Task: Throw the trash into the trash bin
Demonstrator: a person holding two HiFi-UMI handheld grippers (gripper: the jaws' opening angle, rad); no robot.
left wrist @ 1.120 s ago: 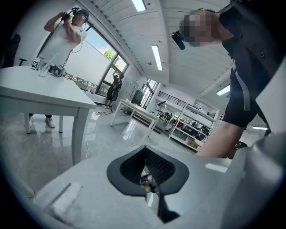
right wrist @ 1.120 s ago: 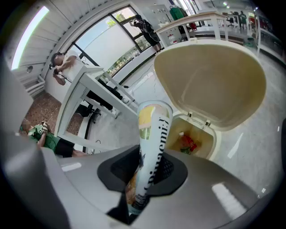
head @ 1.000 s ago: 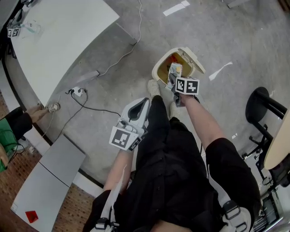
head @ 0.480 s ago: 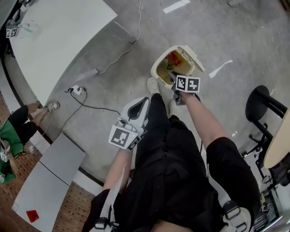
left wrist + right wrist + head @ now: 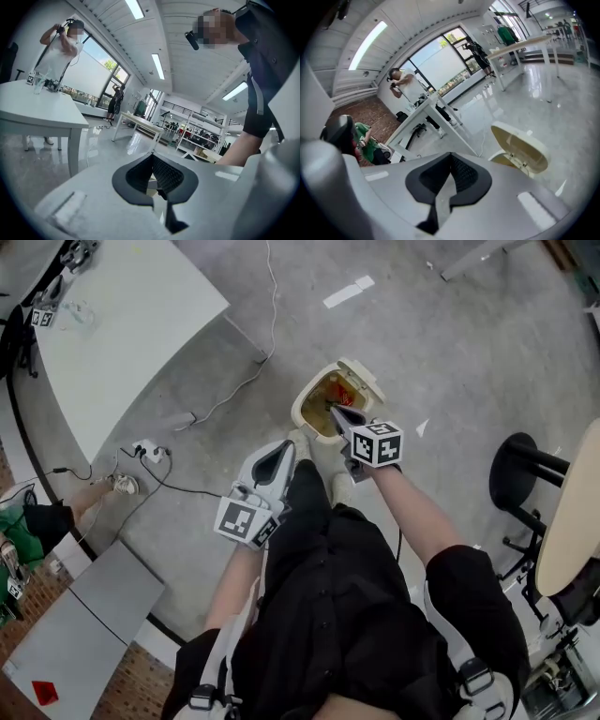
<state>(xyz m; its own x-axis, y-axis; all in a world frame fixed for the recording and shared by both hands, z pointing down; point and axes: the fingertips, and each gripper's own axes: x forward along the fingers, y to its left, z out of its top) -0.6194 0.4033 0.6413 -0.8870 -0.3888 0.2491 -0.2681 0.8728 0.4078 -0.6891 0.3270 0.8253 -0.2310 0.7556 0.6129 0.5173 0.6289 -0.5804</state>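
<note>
While held over trash bin (image 5: 305,399), right tool (image 5: 336,412) just closed, empty, left tool (image 5: 280,450) shut.

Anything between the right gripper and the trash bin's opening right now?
Nothing visible. The trash bin has its lid swung open, and the right gripper hangs over the mouth, its jaws just closed, empty.

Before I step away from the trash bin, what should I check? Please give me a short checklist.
1. Right gripper empty: ok, its jaws have just closed with nothing between them.
2. Left gripper empty: ok, jaws together, nothing held.
3. Trash inside the trash bin: ok, red and yellow pieces lie in it.
4. Lid closed: not ok, it stands open.
5. Black stool out of the way: ok, it stands apart at the right.
</note>
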